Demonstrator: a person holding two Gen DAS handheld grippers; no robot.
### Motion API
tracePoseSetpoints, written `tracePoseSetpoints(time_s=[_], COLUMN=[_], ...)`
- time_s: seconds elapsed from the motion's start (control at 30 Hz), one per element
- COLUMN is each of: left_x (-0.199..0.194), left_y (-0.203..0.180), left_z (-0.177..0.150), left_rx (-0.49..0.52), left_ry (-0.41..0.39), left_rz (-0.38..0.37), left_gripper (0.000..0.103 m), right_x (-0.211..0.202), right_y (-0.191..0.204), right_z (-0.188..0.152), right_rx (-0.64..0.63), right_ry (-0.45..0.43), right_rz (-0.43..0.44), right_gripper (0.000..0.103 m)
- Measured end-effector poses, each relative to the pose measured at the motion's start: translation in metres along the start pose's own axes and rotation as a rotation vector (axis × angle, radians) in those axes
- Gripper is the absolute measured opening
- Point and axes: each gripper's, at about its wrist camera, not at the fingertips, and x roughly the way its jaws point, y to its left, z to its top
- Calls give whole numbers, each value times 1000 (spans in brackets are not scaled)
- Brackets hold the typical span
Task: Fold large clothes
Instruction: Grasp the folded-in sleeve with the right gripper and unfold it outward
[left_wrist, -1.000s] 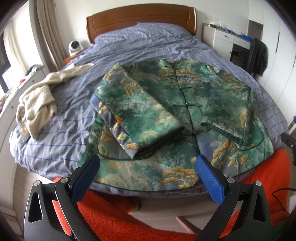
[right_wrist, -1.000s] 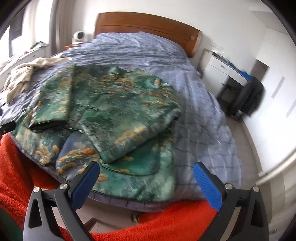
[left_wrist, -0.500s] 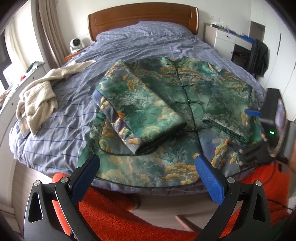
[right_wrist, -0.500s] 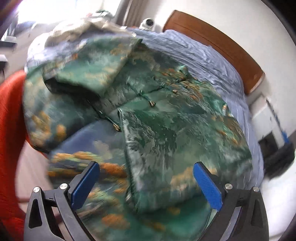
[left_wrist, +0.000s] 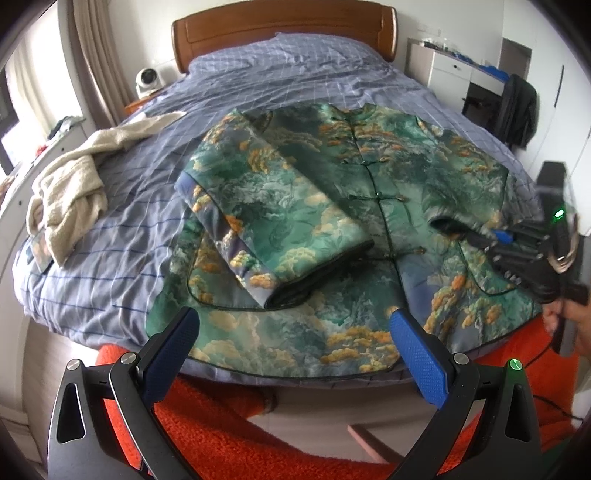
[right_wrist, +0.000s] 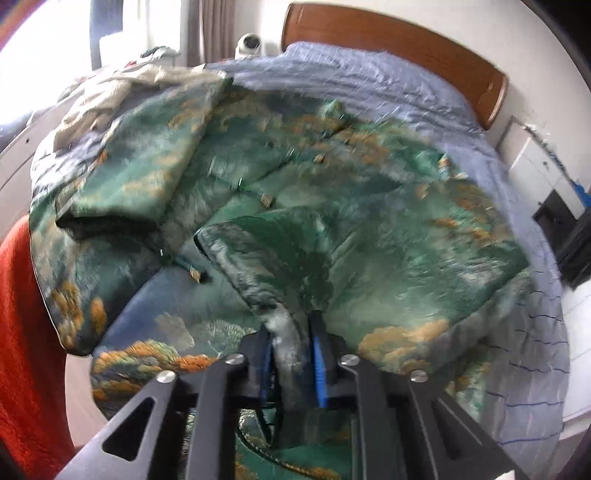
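The right gripper (right_wrist: 293, 354) has its two blue pads pressed together on a ridge of brocade, so it is closed on the cuff end of the jacket's right sleeve (right_wrist: 295, 266). I think this grip is made at the edge because the sleeve there is thick and gives the pads something firm to pinch. From here the sleeve could be lifted or laid more neatly over the body.

The left gripper (left_wrist: 293, 334) is wide open and holds nothing. It hangs over the near hem of the jacket, above an orange fleece (left_wrist: 229, 439) at the foot of the bed, probably waiting for its own part of the fold.

The padded jacket (left_wrist: 332, 229) lies front side up on the blue checked bedcover (left_wrist: 122, 229), with its collar towards the wooden headboard (left_wrist: 284, 29). It is green satin brocade with orange and yellow clouds and trees, and a row of knot buttons closes the middle. Both sleeves are already folded across the chest, the left sleeve (left_wrist: 273, 229) lying as a thick flat band. The lower part is still spread, so I judge the fold about half done.

A cream garment (left_wrist: 70, 195) lies crumpled well apart, near the left edge of the bed.
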Motion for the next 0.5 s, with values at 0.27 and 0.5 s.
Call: tracePoseSetpoints(time_s=[0.27,0.5], left_x=[2,4], left_y=[2,-3], left_z=[1,6], left_rx=[-4,7], left_ry=[-3,-6], left_rz=[3,-12], left_gripper=[103,103], right_x=[-104,-183], right_y=[-72,-180], right_z=[11,-8], right_rx=[254,478], right_ry=[-224,-343], right_rz=[-116,-319], right_gripper=[13,13])
